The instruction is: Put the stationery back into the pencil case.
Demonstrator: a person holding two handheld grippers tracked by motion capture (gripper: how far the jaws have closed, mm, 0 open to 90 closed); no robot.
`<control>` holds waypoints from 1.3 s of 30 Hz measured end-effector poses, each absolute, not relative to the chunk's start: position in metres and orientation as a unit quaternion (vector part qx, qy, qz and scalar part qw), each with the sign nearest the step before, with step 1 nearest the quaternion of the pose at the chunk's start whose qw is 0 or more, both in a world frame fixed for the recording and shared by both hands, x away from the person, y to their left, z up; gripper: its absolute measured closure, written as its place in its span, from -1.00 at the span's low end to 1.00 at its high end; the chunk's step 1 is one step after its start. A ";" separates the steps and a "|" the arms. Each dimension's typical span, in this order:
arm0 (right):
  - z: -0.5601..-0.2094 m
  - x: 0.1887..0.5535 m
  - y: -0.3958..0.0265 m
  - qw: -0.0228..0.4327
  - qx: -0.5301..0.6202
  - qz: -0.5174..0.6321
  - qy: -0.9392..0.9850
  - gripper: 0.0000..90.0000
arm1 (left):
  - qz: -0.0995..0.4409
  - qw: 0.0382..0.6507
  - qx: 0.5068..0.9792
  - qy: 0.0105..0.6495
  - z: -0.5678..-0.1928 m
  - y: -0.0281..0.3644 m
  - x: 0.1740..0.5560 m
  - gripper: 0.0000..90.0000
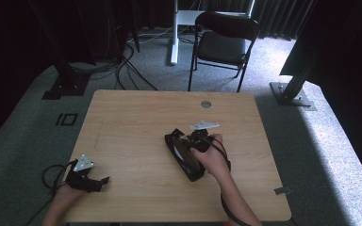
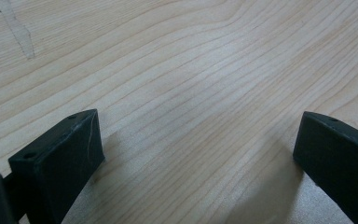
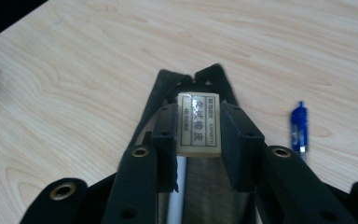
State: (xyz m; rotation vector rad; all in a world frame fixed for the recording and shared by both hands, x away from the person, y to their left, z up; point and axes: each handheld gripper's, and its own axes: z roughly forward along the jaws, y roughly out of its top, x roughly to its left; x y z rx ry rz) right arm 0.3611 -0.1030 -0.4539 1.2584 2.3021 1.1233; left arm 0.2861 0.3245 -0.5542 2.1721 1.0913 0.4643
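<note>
My right gripper (image 3: 198,122) is shut on a cream eraser (image 3: 199,109) with printed characters on its face. It holds the eraser just over the open mouth of a black pouch (image 3: 186,79), where a white stick-like item (image 3: 179,200) lies. In the high view the pouch (image 1: 185,162) lies mid-table, right of centre, with the right gripper (image 1: 186,141) at its far end. A blue pen (image 3: 299,127) lies on the wood beside the pouch. My left gripper (image 1: 96,181) rests near the table's front left corner, open (image 2: 196,154) with bare wood between its jaws.
The wooden table (image 1: 136,117) has a round cable grommet (image 1: 206,104) near its far edge. A black folding chair (image 1: 224,40) stands behind the table, with cables on the carpet to its left. Dark stands flank both sides.
</note>
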 end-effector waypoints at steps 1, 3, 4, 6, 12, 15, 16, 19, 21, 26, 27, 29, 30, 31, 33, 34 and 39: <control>-0.456 0.361 -0.101 0.142 0.435 0.388 0.800 0.52 | 0.177 0.327 0.829 0.417 -0.554 0.324 0.286 -0.96; -0.459 0.362 -0.096 0.138 0.435 0.382 0.803 0.52 | 0.177 0.327 0.829 0.417 -0.554 0.325 0.286 -0.96; -0.460 0.362 -0.094 0.139 0.432 0.382 0.805 0.52 | 0.177 0.327 0.829 0.417 -0.554 0.324 0.286 -0.96; -0.464 0.363 -0.090 0.135 0.433 0.375 0.809 0.52 | 0.177 0.327 0.829 0.417 -0.554 0.325 0.286 -0.96; -0.478 0.370 -0.080 0.129 0.436 0.345 0.821 0.52 | 0.177 0.327 0.829 0.417 -0.554 0.324 0.286 -0.96; -0.483 0.373 -0.079 0.125 0.441 0.335 0.823 0.52 | 0.177 0.327 0.829 0.417 -0.554 0.325 0.286 -0.96; -0.484 0.374 -0.078 0.126 0.442 0.330 0.825 0.52 | 0.177 0.327 0.829 0.417 -0.554 0.325 0.286 -0.96; -0.488 0.376 -0.076 0.119 0.440 0.322 0.830 0.52 | 0.177 0.327 0.829 0.417 -0.554 0.324 0.286 -0.96; -0.489 0.378 -0.076 0.117 0.440 0.319 0.831 0.52 | 0.177 0.327 0.829 0.417 -0.554 0.325 0.286 -0.96; -0.491 0.379 -0.076 0.105 0.446 0.321 0.829 0.50 | 0.177 0.327 0.829 0.417 -0.554 0.325 0.286 -0.96; -0.491 0.379 -0.076 0.104 0.446 0.322 0.829 0.50 | 0.177 0.327 0.829 0.417 -0.554 0.324 0.286 -0.96; -0.489 0.379 -0.078 0.104 0.445 0.325 0.828 0.48 | 0.177 0.327 0.829 0.417 -0.554 0.325 0.286 -0.96; -0.488 0.378 -0.078 0.101 0.445 0.326 0.828 0.47 | 0.177 0.327 0.829 0.417 -0.554 0.325 0.286 -0.96; -0.487 0.378 -0.079 0.100 0.443 0.327 0.828 0.45 | 0.177 0.327 0.829 0.417 -0.554 0.325 0.286 -0.96; -0.483 0.377 -0.082 0.103 0.443 0.336 0.825 0.45 | 0.177 0.327 0.829 0.417 -0.554 0.325 0.286 -0.96; -0.481 0.376 -0.083 0.103 0.444 0.340 0.823 0.45 | 0.177 0.327 0.829 0.417 -0.554 0.325 0.286 -0.96; -0.461 0.370 -0.095 0.118 0.439 0.380 0.805 0.45 | 0.177 0.327 0.830 0.417 -0.554 0.325 0.286 -0.96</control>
